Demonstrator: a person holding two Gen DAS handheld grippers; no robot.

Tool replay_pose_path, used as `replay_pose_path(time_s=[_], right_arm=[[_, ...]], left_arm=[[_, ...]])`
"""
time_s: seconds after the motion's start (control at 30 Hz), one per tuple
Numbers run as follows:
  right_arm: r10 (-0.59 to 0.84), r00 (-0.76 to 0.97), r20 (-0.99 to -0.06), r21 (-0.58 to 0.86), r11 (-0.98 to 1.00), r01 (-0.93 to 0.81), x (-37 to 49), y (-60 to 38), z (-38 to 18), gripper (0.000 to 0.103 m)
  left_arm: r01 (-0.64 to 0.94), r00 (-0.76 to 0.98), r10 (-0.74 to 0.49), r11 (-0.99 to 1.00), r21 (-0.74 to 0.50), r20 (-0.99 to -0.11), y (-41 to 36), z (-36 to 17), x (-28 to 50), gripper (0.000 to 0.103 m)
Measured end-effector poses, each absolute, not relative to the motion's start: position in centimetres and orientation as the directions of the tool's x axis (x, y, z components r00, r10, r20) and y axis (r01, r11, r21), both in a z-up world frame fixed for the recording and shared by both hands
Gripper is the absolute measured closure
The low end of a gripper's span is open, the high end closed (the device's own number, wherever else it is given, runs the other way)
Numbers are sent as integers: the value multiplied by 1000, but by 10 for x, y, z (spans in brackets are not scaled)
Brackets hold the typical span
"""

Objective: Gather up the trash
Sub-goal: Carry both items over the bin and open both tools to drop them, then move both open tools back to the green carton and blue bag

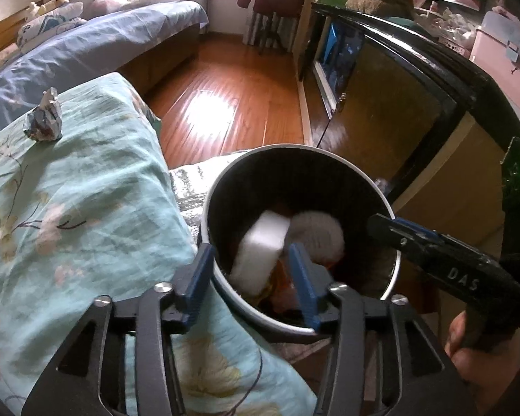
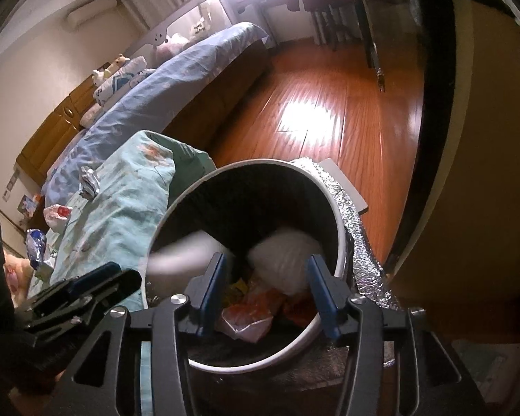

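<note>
A round bin [image 1: 260,152] with a white rim and dark inside stands beside the bed. My left gripper [image 1: 253,277] is open over its near rim. A white foam block [image 1: 260,253] tilts, blurred, between the blue pads, and neither pad touches it. My right gripper [image 2: 268,287] is open over the bin [image 2: 242,164] too, with a blurred white crumpled wad [image 2: 287,260] loose between and beyond its fingers. Orange wrappers [image 2: 256,308] lie at the bottom. Each gripper shows in the other's view: the right gripper [image 1: 378,222] and the left gripper [image 2: 104,280].
A crumpled foil ball [image 1: 43,121] lies on the teal floral quilt [image 1: 86,190]. Further along the quilt lie a red-and-white bag [image 2: 57,215] and a blue wrapper [image 2: 34,246]. Silver foil matting [image 2: 360,242] lies under the bin. A dark cabinet [image 1: 398,86] stands to the right, past the wooden floor [image 1: 225,104].
</note>
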State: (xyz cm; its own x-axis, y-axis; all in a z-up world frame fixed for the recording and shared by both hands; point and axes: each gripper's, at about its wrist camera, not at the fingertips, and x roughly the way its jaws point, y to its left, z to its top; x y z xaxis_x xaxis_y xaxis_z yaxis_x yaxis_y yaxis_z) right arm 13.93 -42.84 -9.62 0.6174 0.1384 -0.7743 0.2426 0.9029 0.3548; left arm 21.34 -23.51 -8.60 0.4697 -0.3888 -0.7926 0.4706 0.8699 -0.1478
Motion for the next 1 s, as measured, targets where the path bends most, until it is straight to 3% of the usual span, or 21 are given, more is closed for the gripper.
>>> replay_pose_path(time_s=[0.13,0.3,0.5,1.0], right_arm=[[142,631,-762,370,897,244,135,-429,-90,51],[168,654,-738,398,890,222,130,-420,-82,33],[218,660,-718,420,893,162,129,-394,-73,28],[343,641,-686,436,900,-16,136,-305,-58,26]], left_arm=[[458,482,-399,874,-164,-780,-223,-83,207,53],[425,508,-400,887,-182,-763,-198,-78,195,50],[358,541,-386,910,-211,-747,-156,-74,183,49],[154,628,-288,957,-247,-723,-41,-72,166,49]])
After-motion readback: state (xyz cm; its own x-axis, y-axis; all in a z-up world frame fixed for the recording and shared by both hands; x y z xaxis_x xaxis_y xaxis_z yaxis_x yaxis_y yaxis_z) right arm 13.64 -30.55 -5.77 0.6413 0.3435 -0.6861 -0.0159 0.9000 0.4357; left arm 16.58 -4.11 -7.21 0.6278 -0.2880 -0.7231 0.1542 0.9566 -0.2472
